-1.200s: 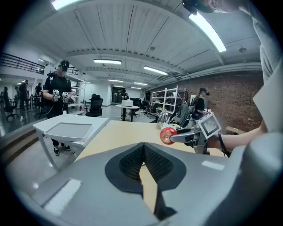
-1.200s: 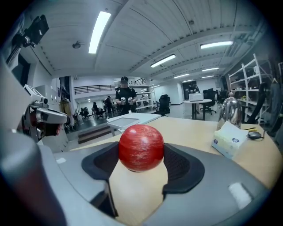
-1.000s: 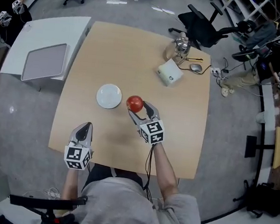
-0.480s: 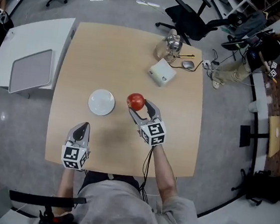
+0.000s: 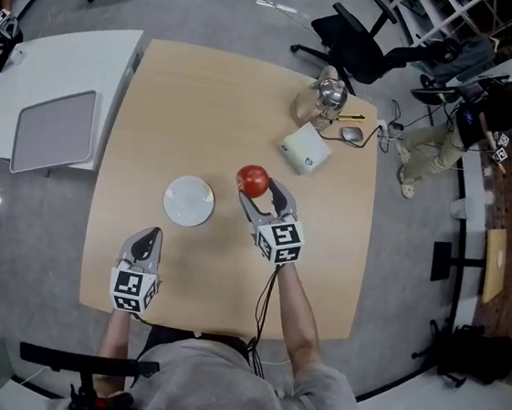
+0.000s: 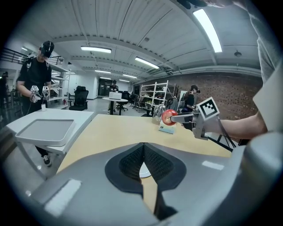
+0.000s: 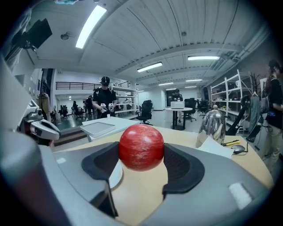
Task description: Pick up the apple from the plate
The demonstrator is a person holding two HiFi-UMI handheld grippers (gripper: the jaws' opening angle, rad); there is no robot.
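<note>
Apple (image 5: 252,180) carried farther from plate (image 5: 188,201); kettle (image 5: 329,94), box (image 5: 305,149) beyond

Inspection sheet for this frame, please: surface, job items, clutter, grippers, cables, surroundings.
Surface: wooden table, level, mostly bare.
Job's things: apple off the plate, held right of it; plate empty.
Clutter: kettle, white box, mouse at the far right corner.
Grippers: right gripper shut on apple; left gripper shut, empty.
Cables: cable from right gripper along the arm.
Surroundings: side table with tray, chairs, people.
</note>
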